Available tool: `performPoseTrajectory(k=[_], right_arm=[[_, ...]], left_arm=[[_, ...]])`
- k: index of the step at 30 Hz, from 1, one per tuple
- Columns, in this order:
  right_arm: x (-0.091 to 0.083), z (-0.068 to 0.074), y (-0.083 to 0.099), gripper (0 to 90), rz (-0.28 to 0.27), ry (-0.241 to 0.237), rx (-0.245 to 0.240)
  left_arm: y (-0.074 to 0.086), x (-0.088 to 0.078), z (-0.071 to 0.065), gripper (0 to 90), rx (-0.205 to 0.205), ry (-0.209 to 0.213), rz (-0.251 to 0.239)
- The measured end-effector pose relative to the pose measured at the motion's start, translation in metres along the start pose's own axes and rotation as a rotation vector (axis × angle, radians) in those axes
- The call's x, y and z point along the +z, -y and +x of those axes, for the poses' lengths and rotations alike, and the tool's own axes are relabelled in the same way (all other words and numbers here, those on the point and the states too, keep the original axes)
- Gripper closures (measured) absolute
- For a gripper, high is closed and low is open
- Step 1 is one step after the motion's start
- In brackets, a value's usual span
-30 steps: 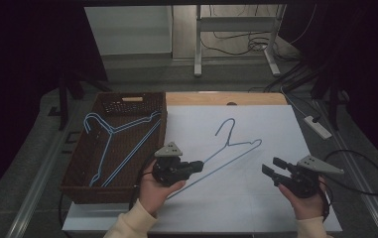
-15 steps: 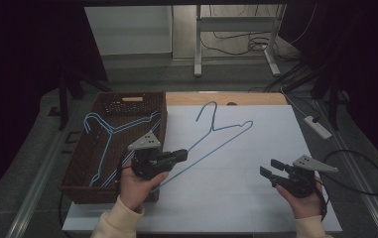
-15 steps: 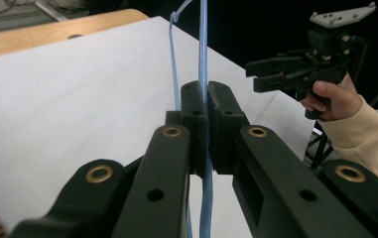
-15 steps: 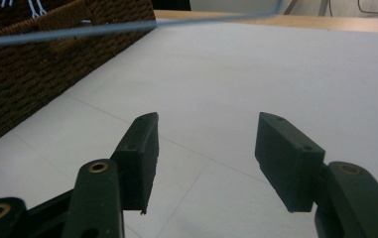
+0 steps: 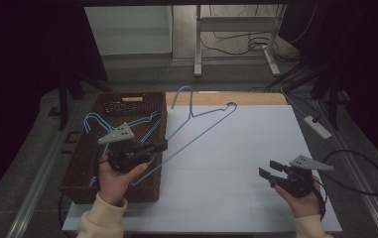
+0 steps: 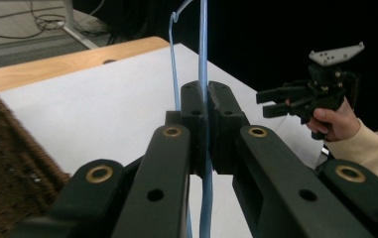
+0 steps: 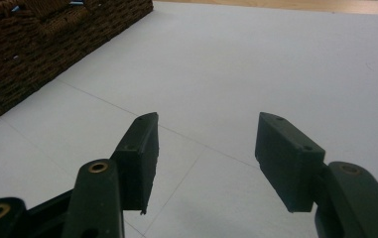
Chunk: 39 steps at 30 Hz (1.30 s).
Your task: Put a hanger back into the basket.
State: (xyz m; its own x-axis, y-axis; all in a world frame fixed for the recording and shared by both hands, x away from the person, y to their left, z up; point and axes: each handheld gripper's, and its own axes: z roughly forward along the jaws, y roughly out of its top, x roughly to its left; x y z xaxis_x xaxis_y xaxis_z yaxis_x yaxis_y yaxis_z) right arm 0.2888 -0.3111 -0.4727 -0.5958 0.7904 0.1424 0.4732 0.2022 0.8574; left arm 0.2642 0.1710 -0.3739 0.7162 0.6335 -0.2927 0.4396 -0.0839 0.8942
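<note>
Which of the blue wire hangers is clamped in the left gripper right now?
The blue hanger slanting above the white table, hook toward the far edge. The left gripper is shut on its wire; the other hangers lie inside the wicker basket.

White-topped table (image 5: 236, 163) with a brown wicker basket (image 5: 85, 168) (left edge).

A white power strip (image 5: 318, 126) lies on the floor beside the table (image 5: 256, 163).
</note>
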Motion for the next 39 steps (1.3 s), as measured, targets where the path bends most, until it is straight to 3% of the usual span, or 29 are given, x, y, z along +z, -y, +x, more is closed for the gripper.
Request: performPoseTrajectory(k=[13,20,30,39], right_arm=[[0.001,0.0,0.001,43.2,0.012,0.005,-0.006],[0.002,0.0,0.001,43.2,0.017,0.006,-0.01],[0.003,0.0,0.002,43.2,0.027,0.009,-0.011],[0.004,0.001,0.002,43.2,0.032,0.011,-0.016]], left_arm=[[-0.004,-0.037,0.023,86.0,-0.036,-0.07,-0.075],[0.001,-0.061,0.047,86.0,-0.081,-0.14,-0.104],[0.015,-0.079,0.075,86.0,-0.145,-0.206,-0.106],[0.023,-0.088,0.083,86.1,-0.16,-0.254,-0.081]])
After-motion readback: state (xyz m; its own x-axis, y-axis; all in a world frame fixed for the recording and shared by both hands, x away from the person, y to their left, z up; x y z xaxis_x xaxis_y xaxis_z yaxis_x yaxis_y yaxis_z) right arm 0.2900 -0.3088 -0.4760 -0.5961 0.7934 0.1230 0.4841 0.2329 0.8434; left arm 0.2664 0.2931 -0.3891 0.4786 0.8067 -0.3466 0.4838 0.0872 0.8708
